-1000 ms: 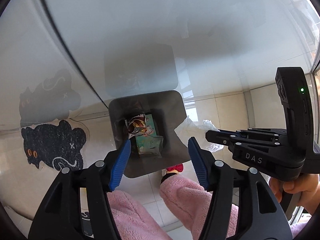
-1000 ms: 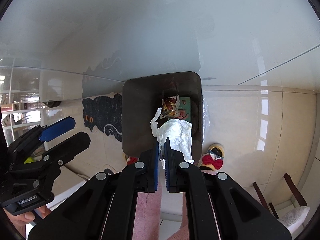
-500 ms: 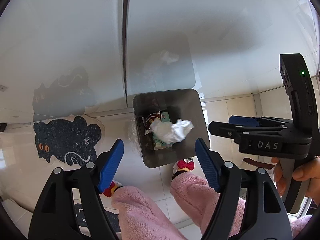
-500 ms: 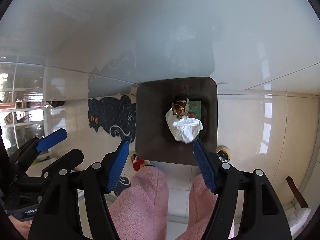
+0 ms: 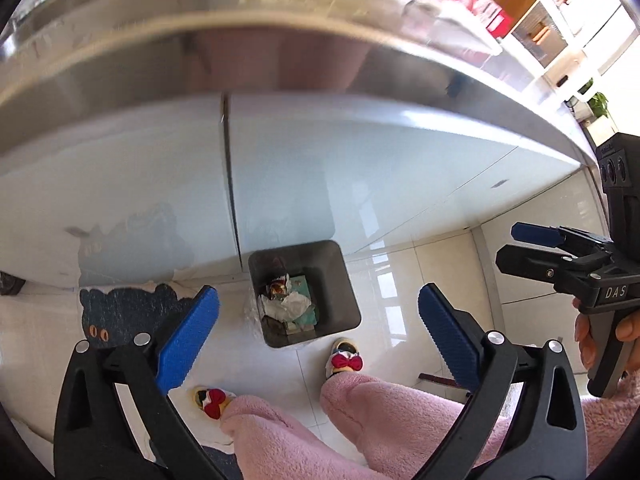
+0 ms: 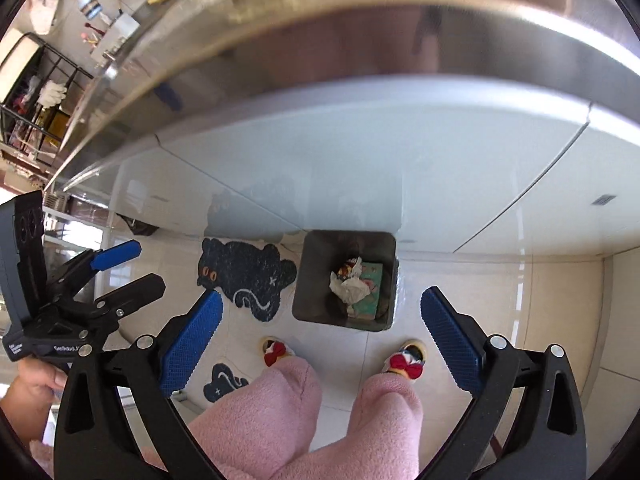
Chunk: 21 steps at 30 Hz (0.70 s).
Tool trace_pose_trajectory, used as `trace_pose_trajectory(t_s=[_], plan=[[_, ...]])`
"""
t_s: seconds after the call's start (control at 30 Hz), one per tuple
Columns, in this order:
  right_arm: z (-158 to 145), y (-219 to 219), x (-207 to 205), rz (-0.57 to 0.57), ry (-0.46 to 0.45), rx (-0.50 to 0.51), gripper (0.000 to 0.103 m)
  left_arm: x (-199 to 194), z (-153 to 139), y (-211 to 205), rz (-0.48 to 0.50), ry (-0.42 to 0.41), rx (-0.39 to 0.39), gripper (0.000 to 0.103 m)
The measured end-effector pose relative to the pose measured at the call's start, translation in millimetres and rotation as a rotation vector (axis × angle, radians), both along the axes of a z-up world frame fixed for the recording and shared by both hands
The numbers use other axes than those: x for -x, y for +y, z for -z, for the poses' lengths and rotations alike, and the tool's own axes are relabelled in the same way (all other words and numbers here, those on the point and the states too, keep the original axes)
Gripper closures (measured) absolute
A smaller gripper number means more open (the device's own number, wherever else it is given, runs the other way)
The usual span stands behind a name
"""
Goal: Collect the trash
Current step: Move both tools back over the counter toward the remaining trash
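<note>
Left wrist | both grippers [image 5: 318, 312] [image 6: 322, 312] just spread, empty | tissue [image 6: 352, 289] seemingly in bin [image 6: 316, 276]

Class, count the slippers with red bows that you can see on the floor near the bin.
2. One slipper is on the tile in front of the bin, nearer the cat mat; the other slipper is by the bin's opposite corner.

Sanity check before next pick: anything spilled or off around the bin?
Nothing stands out. The bin stands upright on the floor, with the white tissue and wrappers inside and no trash seen on the tiles around it.
</note>
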State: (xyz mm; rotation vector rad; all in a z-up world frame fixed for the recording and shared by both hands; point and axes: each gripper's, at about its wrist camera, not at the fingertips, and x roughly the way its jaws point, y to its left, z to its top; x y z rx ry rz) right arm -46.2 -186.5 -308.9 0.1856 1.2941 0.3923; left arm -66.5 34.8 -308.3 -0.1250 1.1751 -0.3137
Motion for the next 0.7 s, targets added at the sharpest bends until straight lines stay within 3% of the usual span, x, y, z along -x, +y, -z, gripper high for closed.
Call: trace_pose_trajectory(t_s=[0.17, 0.3, 0.5, 0.7], plan=[[-69, -30, -9, 0.052, -0.136, 0.009, 0.003, -9, -62, -9, 0.078, -0.121, 0.035, 0.008], [-105, -49, -33, 0.119, -0.213, -0.011, 0.003, -26, -98, -13, 0.121, -0.208, 0.026, 0.008], [-122, -54, -83, 0.15, -0.243, 0.013, 0.003, -63, -125, -20, 0.17, -0.279, -0.043, 0.008], [-118, -40, -118, 0.151, -0.251, 0.047, 0.003, -103, -121, -18, 0.168, -0.271, -0.06, 0.008]])
